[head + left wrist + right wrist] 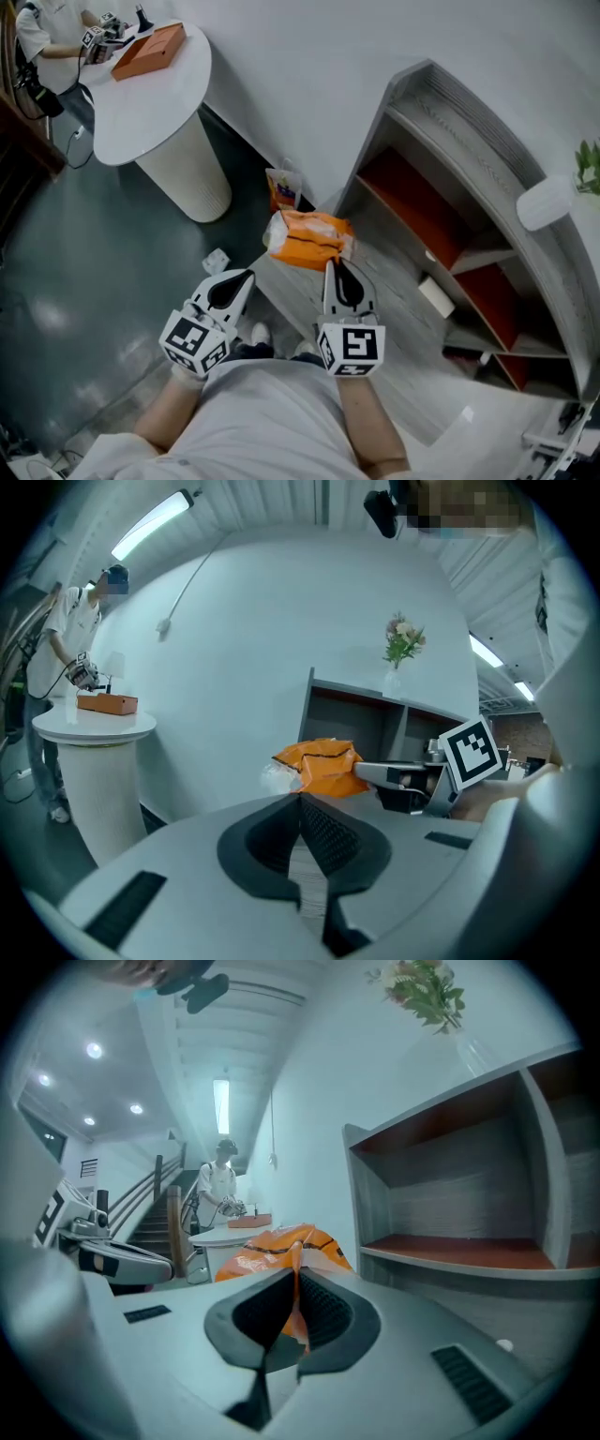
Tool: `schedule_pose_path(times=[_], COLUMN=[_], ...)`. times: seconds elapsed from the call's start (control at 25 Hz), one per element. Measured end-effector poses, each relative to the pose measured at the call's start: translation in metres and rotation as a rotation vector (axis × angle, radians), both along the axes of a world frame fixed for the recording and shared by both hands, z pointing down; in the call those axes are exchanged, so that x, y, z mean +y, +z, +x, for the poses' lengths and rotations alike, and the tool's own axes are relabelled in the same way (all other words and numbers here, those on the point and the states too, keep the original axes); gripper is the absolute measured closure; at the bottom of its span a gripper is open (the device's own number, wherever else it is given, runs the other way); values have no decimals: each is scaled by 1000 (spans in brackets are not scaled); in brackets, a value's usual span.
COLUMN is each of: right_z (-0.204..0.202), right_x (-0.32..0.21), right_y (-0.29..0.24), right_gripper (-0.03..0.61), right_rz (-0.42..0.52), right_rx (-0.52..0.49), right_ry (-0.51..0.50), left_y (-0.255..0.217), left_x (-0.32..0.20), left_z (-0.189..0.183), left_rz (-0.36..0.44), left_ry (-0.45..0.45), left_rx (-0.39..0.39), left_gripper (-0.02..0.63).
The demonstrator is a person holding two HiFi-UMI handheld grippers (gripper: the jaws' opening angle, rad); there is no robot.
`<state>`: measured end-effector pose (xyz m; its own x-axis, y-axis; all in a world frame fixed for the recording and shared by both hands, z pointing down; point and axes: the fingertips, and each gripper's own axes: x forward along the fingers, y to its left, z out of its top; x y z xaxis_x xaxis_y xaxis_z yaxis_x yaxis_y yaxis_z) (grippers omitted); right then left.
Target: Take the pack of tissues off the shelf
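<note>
My right gripper (335,267) pinched the crinkly orange plastic tissue pack (309,239) by its edge, beside the grey wooden shelf unit's (469,141) left end; my left gripper (246,277) sat closed, empty.

Near end of the pack of tissues (281,1249) hidden between the jaws of the right hand-held gripper (296,1283); shelf (478,150) cut off at head view's right edge; person (37,33) at round bench (150,103) cropped by top-left corner.
</note>
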<state>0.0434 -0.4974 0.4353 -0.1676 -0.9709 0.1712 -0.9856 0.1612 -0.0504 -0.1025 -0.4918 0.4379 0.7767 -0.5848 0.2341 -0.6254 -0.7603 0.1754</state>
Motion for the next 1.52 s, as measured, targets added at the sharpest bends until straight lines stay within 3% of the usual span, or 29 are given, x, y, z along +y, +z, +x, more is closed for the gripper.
schedule_pose_path(times=[0.52,1.52], right_z=[-49,-21], right_x=[-1,-3], right_y=[6,-6], right_gripper=[551,551], right_rz=[13,39], right_rx=[-13,-20], right_ry=[-123,-62], left_y=[-3,-8], left_x=[-1,-15], left_z=[-25,4], left_rz=[20,44], left_ry=[-59,-29], left_rx=[-5,-23], left_gripper=[597,597])
